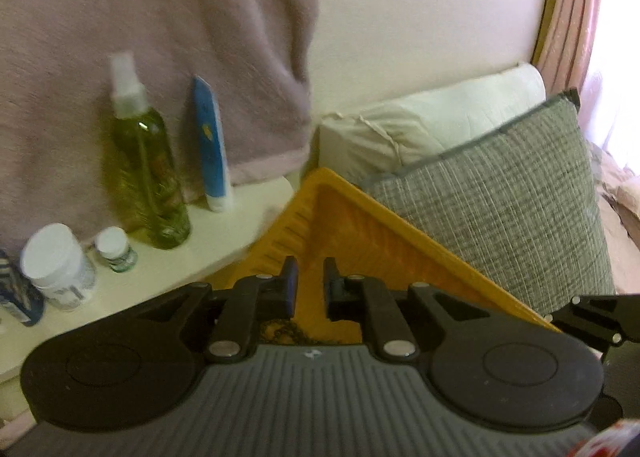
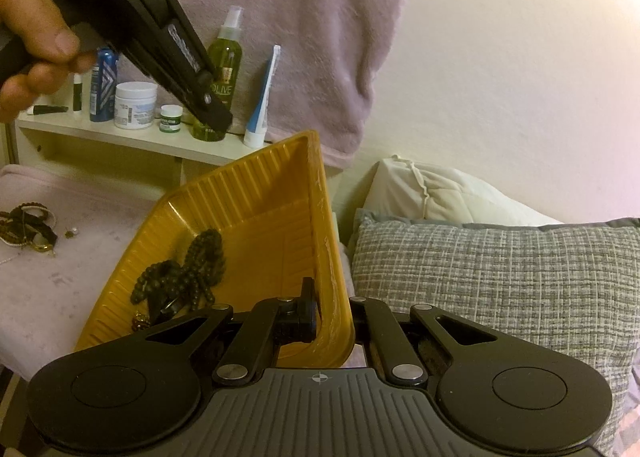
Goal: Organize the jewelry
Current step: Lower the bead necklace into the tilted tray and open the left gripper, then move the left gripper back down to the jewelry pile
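The right gripper (image 2: 320, 313) has its jaws clamped on the rim of the yellow tray (image 2: 256, 193), which holds dark bead necklaces (image 2: 188, 269). The left gripper (image 1: 310, 285) hangs above it, jaws slightly parted (nothing between them). More jewelry (image 2: 28, 229) lies on the pink blanket (image 2: 60, 289).

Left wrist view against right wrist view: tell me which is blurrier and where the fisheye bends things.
Left wrist view: smeared, the spray bottle and white jar soft-edged; the curtain bows at the rim. Right wrist view: sharper, beads in the yellow tray crisp; the shelf slants, dark corners.
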Motion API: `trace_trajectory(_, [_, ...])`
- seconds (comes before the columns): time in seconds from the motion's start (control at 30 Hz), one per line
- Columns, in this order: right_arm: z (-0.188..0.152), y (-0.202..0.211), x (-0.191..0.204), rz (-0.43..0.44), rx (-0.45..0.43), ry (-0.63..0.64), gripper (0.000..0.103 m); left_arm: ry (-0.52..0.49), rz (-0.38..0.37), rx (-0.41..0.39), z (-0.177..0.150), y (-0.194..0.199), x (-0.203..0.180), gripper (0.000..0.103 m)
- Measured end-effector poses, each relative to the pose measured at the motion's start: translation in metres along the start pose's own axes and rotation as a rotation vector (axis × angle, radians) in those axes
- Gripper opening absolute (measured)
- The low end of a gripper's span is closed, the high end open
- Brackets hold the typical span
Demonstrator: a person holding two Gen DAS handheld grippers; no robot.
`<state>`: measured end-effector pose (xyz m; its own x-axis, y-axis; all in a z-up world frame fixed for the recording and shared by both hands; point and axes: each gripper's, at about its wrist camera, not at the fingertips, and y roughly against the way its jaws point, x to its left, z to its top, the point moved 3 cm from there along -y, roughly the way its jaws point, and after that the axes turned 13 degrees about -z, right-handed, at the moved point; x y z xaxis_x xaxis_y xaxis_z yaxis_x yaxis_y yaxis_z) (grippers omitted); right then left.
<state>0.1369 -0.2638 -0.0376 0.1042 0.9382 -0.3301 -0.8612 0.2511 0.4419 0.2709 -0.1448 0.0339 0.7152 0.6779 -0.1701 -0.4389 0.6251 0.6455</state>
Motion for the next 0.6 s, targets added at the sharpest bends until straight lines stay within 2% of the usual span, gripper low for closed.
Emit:
trace_trajectory(0.17, [0.000,0.000,0.000,0.000,0.000,0.000,0.005,0.018,0.057,-0.115,0.015,0.055,0.021,0.017])
trace_trajectory(0.27, [0.000,0.000,0.000,0.000,0.001,0.000,0.004,0.042,0.124,-0.174,0.018,0.094,0.042,0.018])
trace_trajectory(0.4, [0.000,0.000,0.000,-0.001,0.000,0.001,0.004,0.114,0.200,-0.218,0.006,0.132,0.075,0.018])
trace_trajectory(0.6, [0.001,0.001,0.001,-0.003,-0.001,0.006,0.004,0.212,0.273,-0.227,-0.031,0.148,0.105,0.017])
